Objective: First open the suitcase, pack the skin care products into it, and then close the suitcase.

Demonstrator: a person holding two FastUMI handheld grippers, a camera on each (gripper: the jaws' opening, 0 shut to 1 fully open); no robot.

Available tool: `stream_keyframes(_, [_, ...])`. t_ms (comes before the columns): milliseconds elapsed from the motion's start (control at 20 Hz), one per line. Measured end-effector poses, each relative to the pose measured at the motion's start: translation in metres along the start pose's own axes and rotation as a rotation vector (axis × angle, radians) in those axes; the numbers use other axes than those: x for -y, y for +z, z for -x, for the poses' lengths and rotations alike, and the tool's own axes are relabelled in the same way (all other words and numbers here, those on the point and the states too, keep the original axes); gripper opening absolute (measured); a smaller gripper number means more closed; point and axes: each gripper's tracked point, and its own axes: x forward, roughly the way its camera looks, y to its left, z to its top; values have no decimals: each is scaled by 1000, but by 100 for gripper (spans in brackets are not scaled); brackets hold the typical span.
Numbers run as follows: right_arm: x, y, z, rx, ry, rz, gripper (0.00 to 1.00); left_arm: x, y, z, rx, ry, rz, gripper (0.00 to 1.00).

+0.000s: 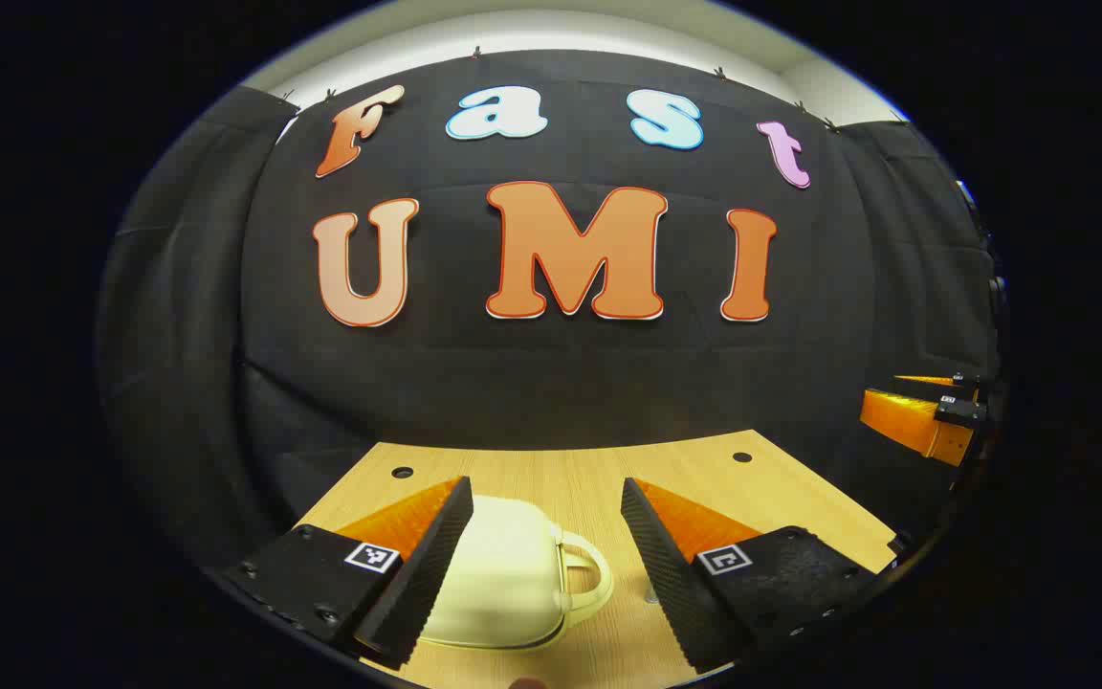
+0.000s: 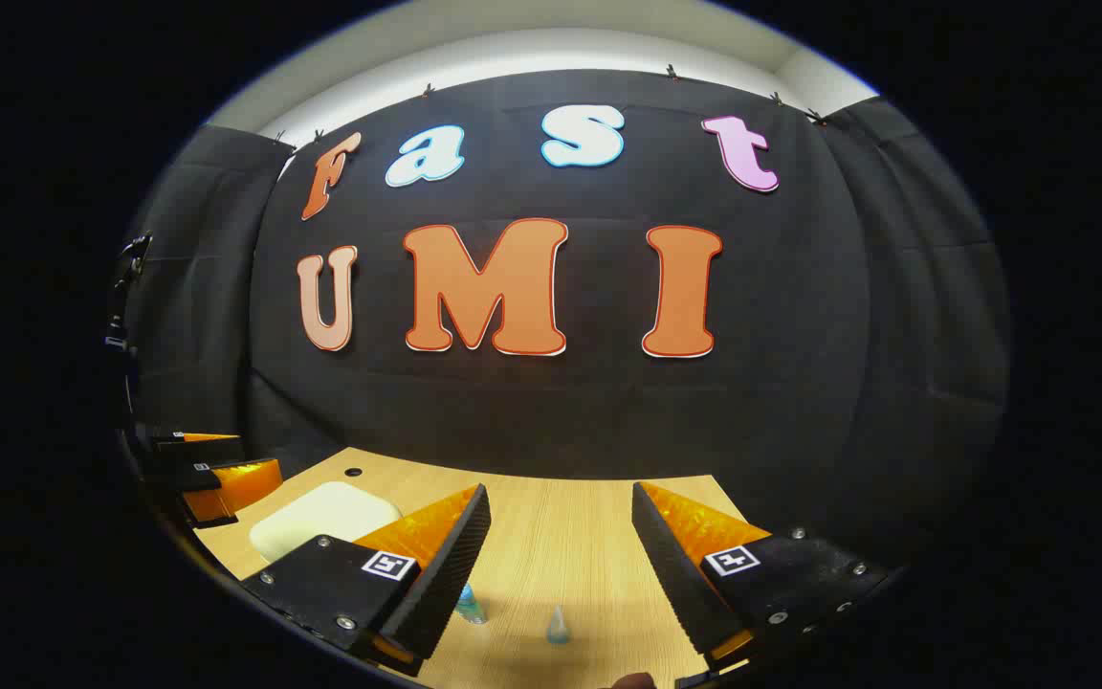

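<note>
A small cream suitcase (image 1: pixel 503 579) with a looped handle (image 1: pixel 584 574) lies closed on the wooden table (image 1: pixel 570 478). My left gripper (image 1: pixel 546 498) hovers above it, open, with the case showing between and below its fingers. The right gripper view puts the same suitcase (image 2: pixel 321 517) at the left, partly behind my own finger. My right gripper (image 2: pixel 561 502) is open above the table, with nothing between its fingers. Two small bluish-capped skin care bottles (image 2: pixel 470 605) (image 2: pixel 558 627) stand low on the table below it. The other gripper (image 2: pixel 216 478) shows at the far left.
The table's far edge meets the black cloth wall (image 1: pixel 551 383). Two small round holes (image 1: pixel 403 473) (image 1: pixel 742 457) sit near the table's back corners. The right gripper's fingers (image 1: pixel 924 416) appear at the right edge of the left gripper view.
</note>
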Motion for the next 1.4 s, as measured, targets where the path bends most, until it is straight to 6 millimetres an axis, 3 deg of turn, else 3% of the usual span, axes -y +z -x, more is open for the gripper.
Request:
stream_keyframes(750, [0,-5,-1,-14,-1,-2,94,2,-6,-3,-18,0,-67,97])
stream_keyframes(1050, [5,-15,-2,-37,-7,-8,94,8,-19,-8,-41,-7,-141,96])
stream_keyframes(1250, [12,-27,-2,-64,-16,-21,95,16,-44,-18,-73,-23,-293,98])
stream_keyframes(1400, [21,-39,-2,-92,-31,-38,94,31,-84,-30,-129,-69,-465,98])
